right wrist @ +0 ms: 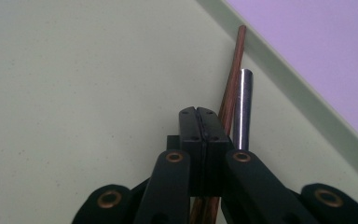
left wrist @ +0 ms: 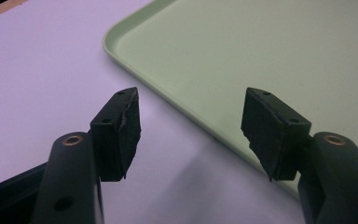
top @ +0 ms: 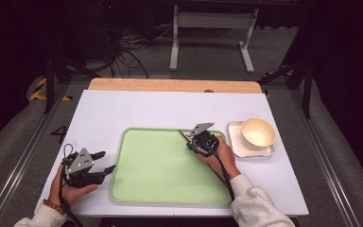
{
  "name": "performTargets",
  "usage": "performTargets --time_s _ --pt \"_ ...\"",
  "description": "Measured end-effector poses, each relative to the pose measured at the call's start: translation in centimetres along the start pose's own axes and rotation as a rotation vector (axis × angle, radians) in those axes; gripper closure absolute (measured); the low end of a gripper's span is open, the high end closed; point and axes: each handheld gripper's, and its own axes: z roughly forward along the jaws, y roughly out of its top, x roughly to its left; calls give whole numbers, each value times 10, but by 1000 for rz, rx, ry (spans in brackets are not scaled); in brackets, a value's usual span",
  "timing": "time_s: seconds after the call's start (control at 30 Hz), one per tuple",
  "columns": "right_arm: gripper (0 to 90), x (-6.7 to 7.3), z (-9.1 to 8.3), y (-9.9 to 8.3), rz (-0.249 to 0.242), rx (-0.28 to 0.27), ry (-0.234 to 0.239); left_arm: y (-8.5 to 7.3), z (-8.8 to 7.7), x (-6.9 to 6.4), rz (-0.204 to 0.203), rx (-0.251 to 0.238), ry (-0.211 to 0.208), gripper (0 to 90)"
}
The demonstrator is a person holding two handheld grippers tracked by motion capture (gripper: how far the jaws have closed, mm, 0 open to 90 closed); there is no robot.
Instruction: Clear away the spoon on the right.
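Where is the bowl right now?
In the high view the bowl sits on a white plate at the table's right, just past the green tray and beyond the right gripper.

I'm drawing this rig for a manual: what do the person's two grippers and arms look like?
Both grippers are black. The left gripper and the right gripper each carry a grey three-cornered plate on top and trail a black cable. Each has two jaws ending in flat black pads, on arms with brass-coloured pivots. The person wears light grey sleeves and a beaded bracelet on the left wrist.
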Motion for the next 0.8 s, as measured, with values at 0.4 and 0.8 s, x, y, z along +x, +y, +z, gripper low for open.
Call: performTargets --time_s 0.4,0.8 --pt "900 -1 -6 -9 57 -2 -15 -4 -2 -2 -6 7 -5 373" --pt "900 -5 -18 -18 82 38 -69 -3 -2 -3 1 13 -11 373"
